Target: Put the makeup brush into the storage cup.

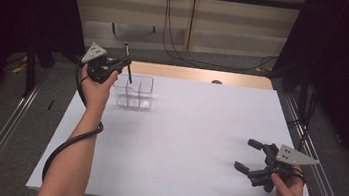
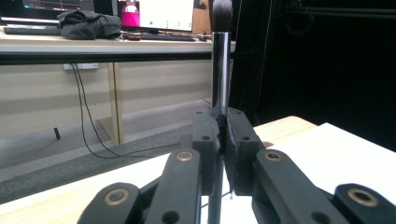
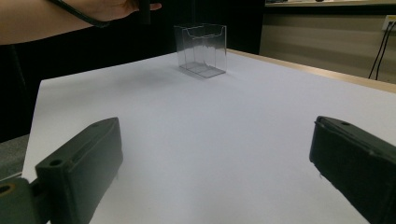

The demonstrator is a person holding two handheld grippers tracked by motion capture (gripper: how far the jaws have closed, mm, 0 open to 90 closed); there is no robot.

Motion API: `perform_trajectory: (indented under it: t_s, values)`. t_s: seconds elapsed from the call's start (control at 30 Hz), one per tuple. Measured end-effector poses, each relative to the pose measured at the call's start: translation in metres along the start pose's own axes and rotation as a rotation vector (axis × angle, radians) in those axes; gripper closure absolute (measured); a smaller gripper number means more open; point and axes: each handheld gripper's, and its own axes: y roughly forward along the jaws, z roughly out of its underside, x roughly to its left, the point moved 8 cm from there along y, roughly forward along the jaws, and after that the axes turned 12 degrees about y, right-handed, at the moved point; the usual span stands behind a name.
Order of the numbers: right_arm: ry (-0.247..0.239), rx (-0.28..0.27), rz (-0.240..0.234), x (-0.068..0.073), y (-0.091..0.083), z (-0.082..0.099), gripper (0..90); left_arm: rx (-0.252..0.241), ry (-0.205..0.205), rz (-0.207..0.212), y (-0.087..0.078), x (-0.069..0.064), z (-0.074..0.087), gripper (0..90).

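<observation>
A black makeup brush [image 1: 127,63] with a shiny dark handle [image 2: 220,70] stands upright, bristles on top, with my left gripper [image 1: 122,64] shut on its lower handle. The jaws [image 2: 223,135] pinch it on both sides. The brush hangs at the back left of the table, and its lower end reaches the rear part of a clear acrylic organizer [image 1: 135,93]. My right gripper [image 1: 248,156] rests low at the front right of the white table [image 1: 187,145], open, with nothing between its fingers [image 3: 215,172]. Far ahead of it stands the organizer [image 3: 201,46].
The organizer has several compartments, which look empty. A bare wooden strip [image 1: 200,75] runs along the table's back edge. Cables [image 1: 178,48] hang against the wall behind. Metal rails [image 1: 2,127] flank the table on the floor. The person's left forearm [image 3: 56,18] crosses above the table's left side.
</observation>
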Motion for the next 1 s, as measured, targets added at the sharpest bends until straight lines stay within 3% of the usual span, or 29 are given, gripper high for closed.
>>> perform_trajectory:
  t_s: [0.57,1.0]
  values:
    - [0.000,-0.005,0.002,0.000,0.000,-0.001,2.1,0.020,0.018,0.003,0.001,-0.004,0.009,83.9]
    - [-0.002,-0.006,0.000,0.000,-0.001,-0.001,2.1,0.020,0.002,0.012,0.002,-0.008,0.015,83.9]
